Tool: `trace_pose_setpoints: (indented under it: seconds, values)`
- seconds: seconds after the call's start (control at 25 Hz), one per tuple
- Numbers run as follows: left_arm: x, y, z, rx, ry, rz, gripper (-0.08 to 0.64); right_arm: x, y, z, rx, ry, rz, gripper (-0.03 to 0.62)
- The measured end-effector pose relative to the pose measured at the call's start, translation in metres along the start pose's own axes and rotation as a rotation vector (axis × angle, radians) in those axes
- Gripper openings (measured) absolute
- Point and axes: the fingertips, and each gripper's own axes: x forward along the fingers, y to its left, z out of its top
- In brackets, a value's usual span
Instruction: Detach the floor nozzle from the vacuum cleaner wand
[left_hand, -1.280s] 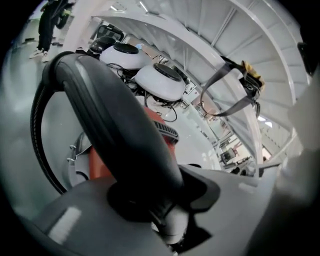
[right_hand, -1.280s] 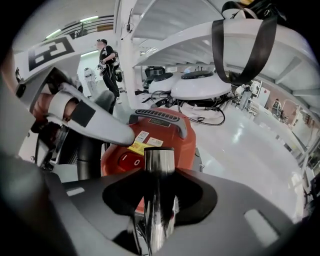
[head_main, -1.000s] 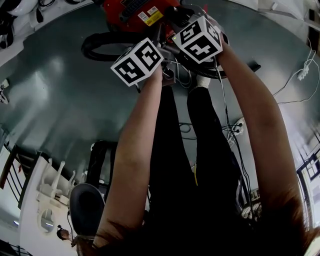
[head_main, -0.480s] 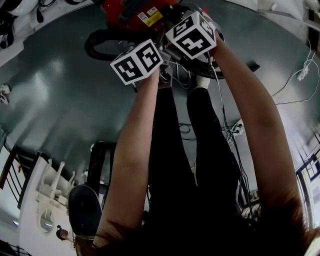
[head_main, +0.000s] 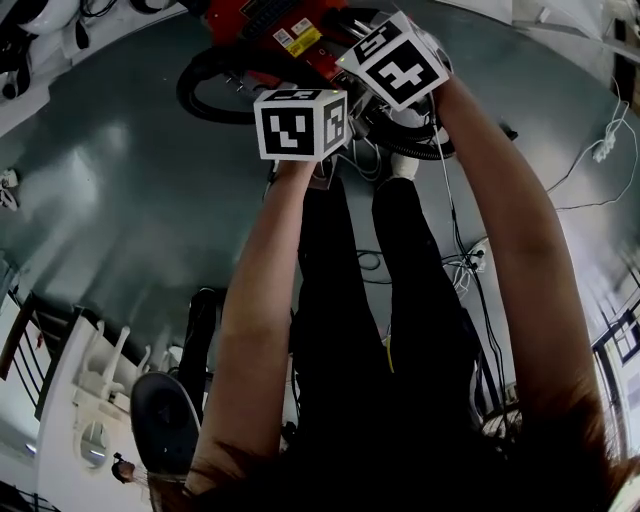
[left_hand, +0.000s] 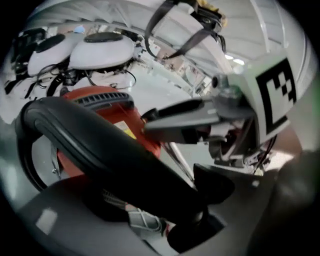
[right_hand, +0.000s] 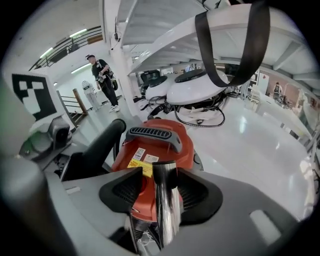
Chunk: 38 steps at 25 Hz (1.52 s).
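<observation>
- As the left gripper (left_hand: 167, 207) has just been opening, its jaws stand apart around the black hose (left_hand: 95, 145).
- Right gripper (right_hand: 161, 192) also just opening, jaws apart; chrome wand (right_hand: 167, 220) stands between them, unclamped, before the red vacuum cleaner (right_hand: 150, 147).

The left arm (head_main: 260, 330) and right arm (head_main: 510, 250) are reaching far forward, side by side. The left gripper (left_hand: 200, 210) has just been opening its jaws, now standing apart around the black hose (left_hand: 100, 150); the right gripper (right_hand: 165, 195) has been opening around the chrome wand (right_hand: 167, 220).
</observation>
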Motion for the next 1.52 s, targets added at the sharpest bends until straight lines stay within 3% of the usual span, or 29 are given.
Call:
trace_pose_setpoints:
  seconds: [0.12, 0.2, 0.28, 0.32, 0.44, 0.48, 0.56, 0.64, 0.72, 0.88, 1.08, 1.2, 1.28, 1.4, 1.52]
  values:
    - [0.008, -0.002, -0.029, 0.076, 0.131, 0.038, 0.402, -0.006, -0.005, 0.000, -0.008, -0.049, -0.053, 0.192]
    - [0.007, 0.003, -0.034, 0.126, 0.146, 0.099, 0.439, -0.010, -0.006, -0.001, 0.000, -0.080, -0.074, 0.196]
    - [0.007, 0.005, -0.031, 0.120, 0.137, 0.113, 0.472, -0.014, -0.009, -0.003, 0.044, -0.097, -0.072, 0.199]
    - [0.008, 0.002, -0.027, 0.060, 0.114, 0.084, 0.481, -0.017, -0.009, -0.005, 0.070, -0.103, -0.067, 0.199]
    - [0.009, -0.006, -0.007, -0.269, 0.009, -0.059, 0.528, -0.027, -0.010, -0.012, 0.173, -0.134, -0.051, 0.166]
    - [0.009, -0.006, -0.006, -0.295, 0.012, -0.069, 0.528, -0.030, -0.011, -0.014, 0.215, -0.146, -0.043, 0.160]
    - [0.009, -0.008, -0.014, -0.185, 0.068, -0.035, 0.526, -0.036, -0.012, -0.021, 0.274, -0.154, -0.031, 0.156]
    - [0.008, -0.009, -0.021, 0.003, 0.105, 0.033, 0.526, -0.042, -0.012, -0.030, 0.297, -0.154, -0.037, 0.149]
    - [0.005, -0.009, -0.021, 0.178, 0.089, 0.098, 0.532, -0.054, -0.012, -0.039, 0.315, -0.166, -0.053, 0.146]
    - [-0.002, -0.023, -0.005, 0.254, -0.027, 0.076, 0.483, -0.074, -0.004, -0.070, 0.372, -0.174, -0.075, 0.138]
    - [0.010, -0.042, 0.001, 0.340, 0.042, 0.039, 0.506, -0.096, 0.006, -0.113, 0.495, -0.180, -0.118, 0.123]
    - [0.020, -0.053, -0.010, 0.485, 0.142, 0.035, 0.505, -0.105, 0.006, -0.132, 0.566, -0.204, -0.143, 0.123]
    - [0.025, -0.050, -0.019, 0.433, 0.177, 0.035, 0.493, -0.108, 0.009, -0.143, 0.591, -0.216, -0.144, 0.123]
    - [0.018, -0.045, -0.016, 0.287, 0.114, 0.031, 0.360, -0.114, 0.022, -0.146, 0.584, -0.178, -0.122, 0.123]
    - [0.016, -0.043, -0.019, 0.250, 0.084, 0.020, 0.330, -0.114, 0.032, -0.150, 0.548, -0.164, -0.104, 0.120]
